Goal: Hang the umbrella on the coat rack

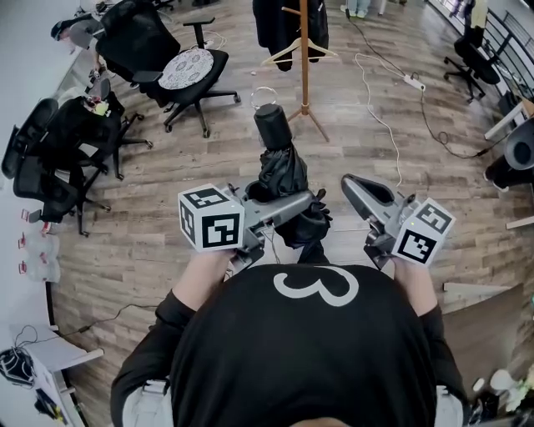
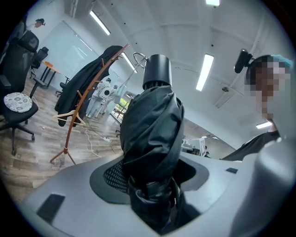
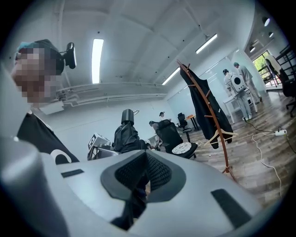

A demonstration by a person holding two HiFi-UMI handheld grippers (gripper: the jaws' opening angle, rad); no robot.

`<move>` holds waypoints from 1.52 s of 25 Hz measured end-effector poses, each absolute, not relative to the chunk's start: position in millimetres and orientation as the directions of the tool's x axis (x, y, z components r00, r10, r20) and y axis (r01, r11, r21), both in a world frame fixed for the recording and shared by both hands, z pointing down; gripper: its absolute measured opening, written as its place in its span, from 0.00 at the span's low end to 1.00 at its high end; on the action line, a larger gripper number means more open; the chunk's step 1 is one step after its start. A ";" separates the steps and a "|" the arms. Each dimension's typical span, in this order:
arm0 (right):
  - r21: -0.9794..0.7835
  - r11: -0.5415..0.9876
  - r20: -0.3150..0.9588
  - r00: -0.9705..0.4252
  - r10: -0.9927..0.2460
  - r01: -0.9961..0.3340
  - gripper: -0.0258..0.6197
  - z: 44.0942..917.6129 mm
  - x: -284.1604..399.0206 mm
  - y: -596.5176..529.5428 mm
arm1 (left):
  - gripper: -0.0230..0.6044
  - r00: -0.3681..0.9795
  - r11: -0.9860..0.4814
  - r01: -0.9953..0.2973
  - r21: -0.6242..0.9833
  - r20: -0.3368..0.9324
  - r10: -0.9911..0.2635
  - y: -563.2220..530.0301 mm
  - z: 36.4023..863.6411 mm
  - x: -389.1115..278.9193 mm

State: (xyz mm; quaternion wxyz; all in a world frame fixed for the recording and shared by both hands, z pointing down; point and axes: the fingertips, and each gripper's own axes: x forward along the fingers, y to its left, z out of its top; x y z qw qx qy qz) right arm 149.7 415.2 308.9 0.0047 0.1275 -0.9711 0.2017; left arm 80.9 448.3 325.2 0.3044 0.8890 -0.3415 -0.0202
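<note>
Landmark: wooden pole coat rack [image 1: 304,58] on splayed feet, standing on the wood-plank floor [image 1: 209,158].
On the rack: a black coat [image 1: 271,21] draped over its upper pegs; a bare wooden clothes hanger [image 1: 292,52] hanging lower, beside the pole.
Task's thing: folded black fabric umbrella [image 1: 282,171], upright, well short of the rack, on the near side of its feet.
Umbrella top: black cylindrical handle [image 1: 273,125] with a thin loop [image 1: 264,96] at its end, pointing toward the rack.
Left gripper [image 1: 294,203]: clamped on the umbrella's bunched fabric, below the handle.
Right gripper [image 1: 350,183]: jaws together with nothing between them, beside the umbrella, on the near side of the rack.
Open room: bare floor between the umbrella and the rack's feet.
Left of the rack: black office chair [image 1: 150,42] with a round patterned cushion [image 1: 186,68]; farther left, more black office chairs [image 1: 50,158] crowd the wall edge.
Right of the rack: white cable [image 1: 380,117] trailing over the floor to a white power strip [image 1: 415,82].
</note>
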 end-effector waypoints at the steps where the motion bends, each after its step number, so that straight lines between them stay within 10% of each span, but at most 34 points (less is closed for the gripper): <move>1: -0.396 0.886 0.054 -0.970 -0.238 -0.240 0.08 309.5 149.2 411.3 | 0.46 0.764 -0.581 -0.600 0.550 0.178 -0.620 444.3 326.6 81.7; 38: -0.477 0.850 0.019 -0.970 -0.243 -0.222 0.08 317.8 139.6 101.0 | 0.46 0.774 -0.602 -0.617 0.506 0.252 -0.581 141.4 333.4 82.2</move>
